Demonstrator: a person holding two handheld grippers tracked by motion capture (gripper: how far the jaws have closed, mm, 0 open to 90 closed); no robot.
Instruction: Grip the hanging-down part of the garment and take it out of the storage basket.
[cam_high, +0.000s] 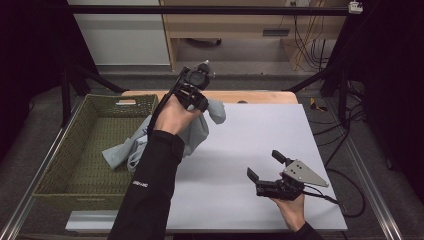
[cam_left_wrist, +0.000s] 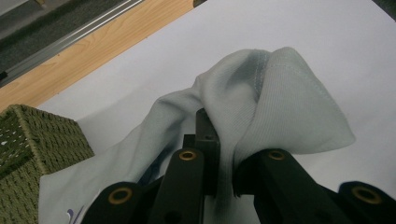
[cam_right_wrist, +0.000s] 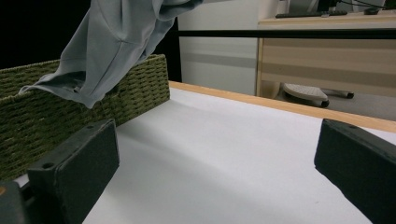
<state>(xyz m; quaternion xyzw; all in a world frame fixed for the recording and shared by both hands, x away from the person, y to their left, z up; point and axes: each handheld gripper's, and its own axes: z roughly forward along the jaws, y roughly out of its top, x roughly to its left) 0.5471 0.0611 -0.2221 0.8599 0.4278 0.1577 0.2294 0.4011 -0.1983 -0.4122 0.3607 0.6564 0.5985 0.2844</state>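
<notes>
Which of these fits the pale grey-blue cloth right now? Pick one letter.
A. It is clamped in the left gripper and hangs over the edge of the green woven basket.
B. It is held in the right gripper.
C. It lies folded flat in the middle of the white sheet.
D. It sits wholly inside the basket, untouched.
A: the left gripper is shut on the cloth, which trails down over the wall of the basket, while the right gripper stands open and empty.

You wear black long sleeves, the left sleeve (cam_high: 150, 185) bearing small white lettering, and your black grippers have brass-coloured screws (cam_left_wrist: 187, 155).
</notes>
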